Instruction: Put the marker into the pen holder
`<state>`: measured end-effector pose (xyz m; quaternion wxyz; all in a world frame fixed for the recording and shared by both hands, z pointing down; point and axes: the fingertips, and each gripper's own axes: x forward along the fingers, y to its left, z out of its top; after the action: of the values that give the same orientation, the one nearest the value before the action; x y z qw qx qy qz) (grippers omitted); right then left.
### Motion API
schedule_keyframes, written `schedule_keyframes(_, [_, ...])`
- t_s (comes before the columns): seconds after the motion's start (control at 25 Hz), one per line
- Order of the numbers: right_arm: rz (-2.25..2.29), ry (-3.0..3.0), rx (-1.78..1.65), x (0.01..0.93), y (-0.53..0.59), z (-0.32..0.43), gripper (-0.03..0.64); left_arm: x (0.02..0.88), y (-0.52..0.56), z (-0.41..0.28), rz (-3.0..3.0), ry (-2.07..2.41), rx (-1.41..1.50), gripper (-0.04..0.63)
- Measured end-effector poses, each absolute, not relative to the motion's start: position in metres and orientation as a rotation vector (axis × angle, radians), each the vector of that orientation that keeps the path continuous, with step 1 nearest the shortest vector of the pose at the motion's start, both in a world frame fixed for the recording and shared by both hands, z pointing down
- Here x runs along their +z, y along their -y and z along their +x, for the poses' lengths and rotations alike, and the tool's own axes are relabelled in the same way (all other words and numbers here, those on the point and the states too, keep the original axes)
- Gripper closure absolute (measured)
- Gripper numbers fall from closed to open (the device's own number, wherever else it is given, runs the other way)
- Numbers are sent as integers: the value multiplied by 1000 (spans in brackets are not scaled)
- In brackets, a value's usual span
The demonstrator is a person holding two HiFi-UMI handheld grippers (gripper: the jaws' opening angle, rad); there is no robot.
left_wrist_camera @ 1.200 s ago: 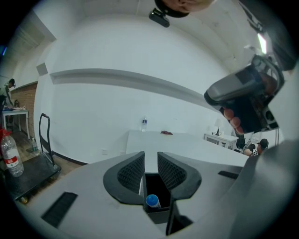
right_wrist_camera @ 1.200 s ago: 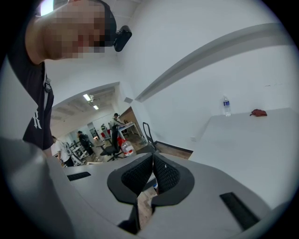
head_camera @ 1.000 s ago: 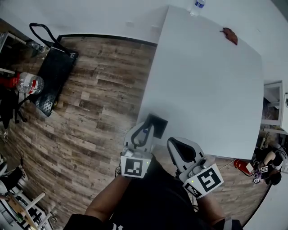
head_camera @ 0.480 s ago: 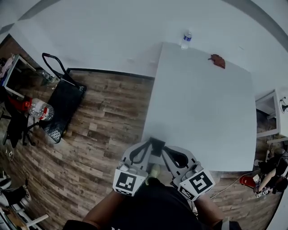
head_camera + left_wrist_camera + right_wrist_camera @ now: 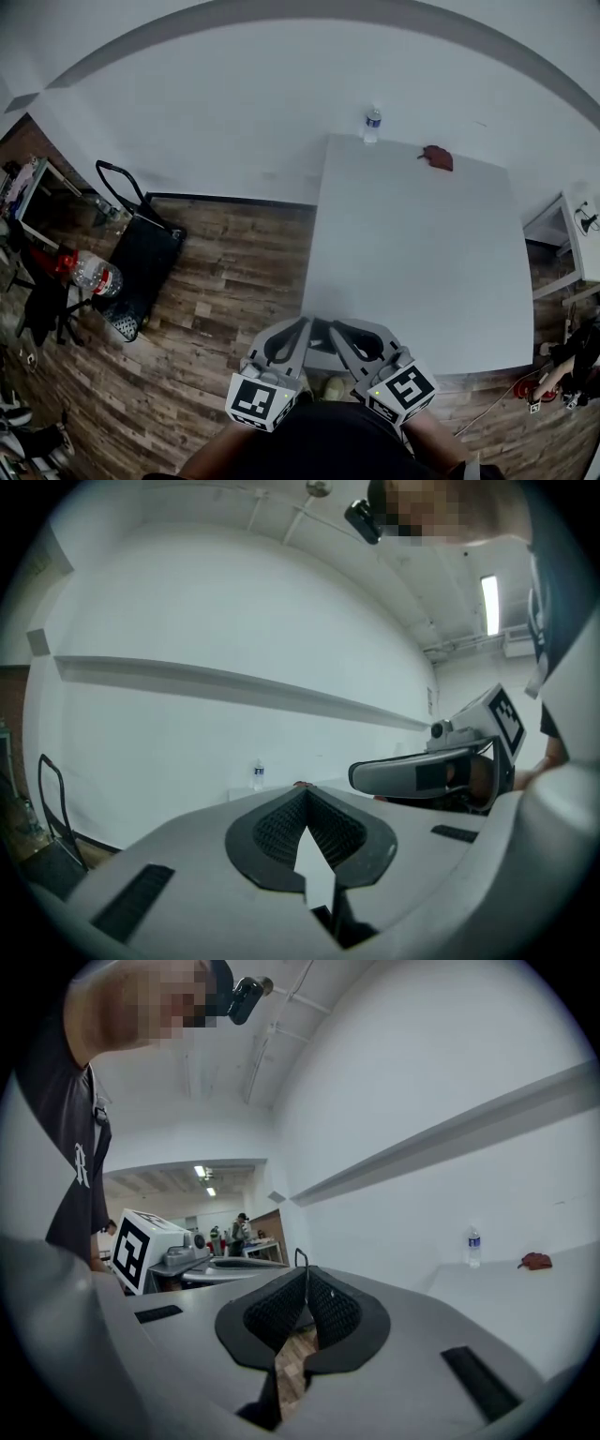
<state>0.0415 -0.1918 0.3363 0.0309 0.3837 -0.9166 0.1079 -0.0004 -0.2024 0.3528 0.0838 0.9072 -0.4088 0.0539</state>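
Note:
I see no marker in any view. A small dark square thing (image 5: pixel 319 329) sits at the near left corner of the white table (image 5: pixel 422 253), mostly hidden between the two gripper tips; I cannot tell whether it is the pen holder. My left gripper (image 5: pixel 306 323) and right gripper (image 5: pixel 334 327) are held side by side at that corner, their tips close together. In the left gripper view the left gripper (image 5: pixel 306 793) has its pads pressed together with nothing between them. In the right gripper view the right gripper (image 5: pixel 305 1274) is likewise shut and empty.
A water bottle (image 5: pixel 372 123) stands at the table's far edge, with a red-brown object (image 5: pixel 437 157) to its right. On the wood floor to the left are a black cart (image 5: pixel 145 258) and a plastic bottle (image 5: pixel 94 274). A white wall rises behind the table.
The head view has tilted up, showing more wall. The two grippers, apart a second ago, have come together around the dark square thing at the table's near corner.

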Motion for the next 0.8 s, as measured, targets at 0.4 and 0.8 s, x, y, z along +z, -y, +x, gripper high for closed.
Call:
schedule_keyframes(0.4, [1192,2790,249,327,197,34,601,327,212,1,2740,1230,115,589])
schedule_keyframes(0.8, [1205,2778,251,328,203,33,601,328,220,-1,2731,1242,99,589])
